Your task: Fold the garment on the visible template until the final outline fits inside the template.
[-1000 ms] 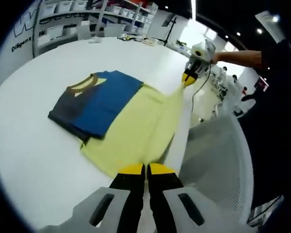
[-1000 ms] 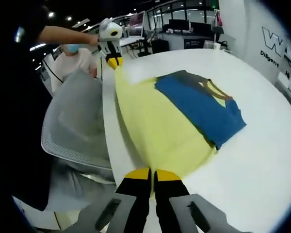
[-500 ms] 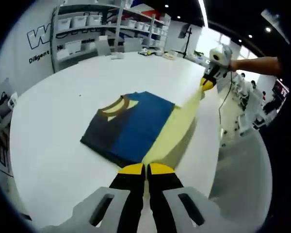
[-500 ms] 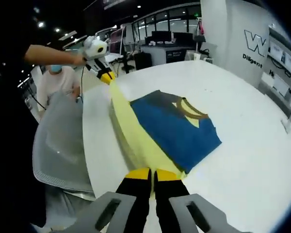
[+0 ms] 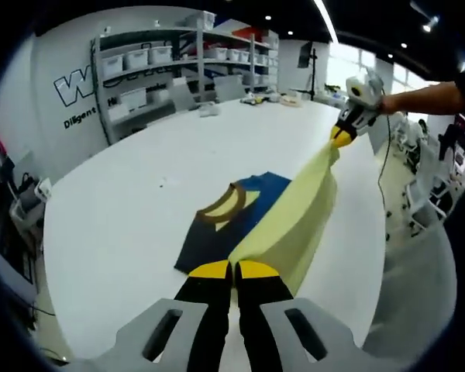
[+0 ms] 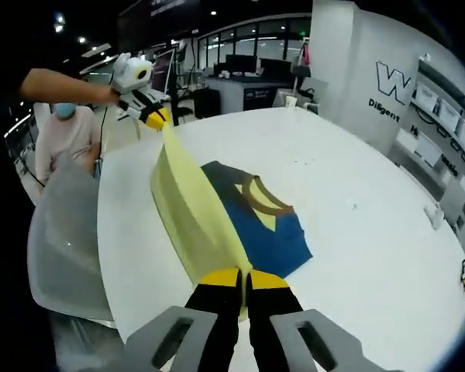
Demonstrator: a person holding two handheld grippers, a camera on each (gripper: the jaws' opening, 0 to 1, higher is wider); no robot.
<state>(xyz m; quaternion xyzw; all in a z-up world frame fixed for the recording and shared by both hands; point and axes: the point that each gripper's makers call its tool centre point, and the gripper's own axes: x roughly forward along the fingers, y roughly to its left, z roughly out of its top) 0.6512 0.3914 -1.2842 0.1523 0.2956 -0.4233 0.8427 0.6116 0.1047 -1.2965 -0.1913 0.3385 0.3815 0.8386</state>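
Note:
A garment lies on the white table: a blue and dark grey upper part [image 5: 221, 229] [image 6: 263, 221] with a brown collar [image 5: 223, 204] [image 6: 262, 200], and a pale yellow lower part [image 5: 298, 213] [image 6: 190, 213]. The yellow part is lifted off the table and stretched between both grippers. My left gripper [image 5: 233, 270] is shut on one corner of the yellow hem, and it appears in the right gripper view [image 6: 156, 118]. My right gripper [image 6: 242, 277] is shut on the other corner, seen far off in the left gripper view [image 5: 342, 139]. I cannot make out a template outline.
The round white table [image 5: 124, 225] [image 6: 372, 232] spreads widely around the garment. A grey mesh chair [image 6: 66, 232] stands at its edge beside a seated person [image 6: 66, 132]. Shelves with bins [image 5: 155, 70] line the far wall, and desks with monitors [image 6: 256, 66] stand behind.
Both grippers have lifted the yellow hem higher and carried it over the blue part toward the collar. Much more of the blue part is covered.

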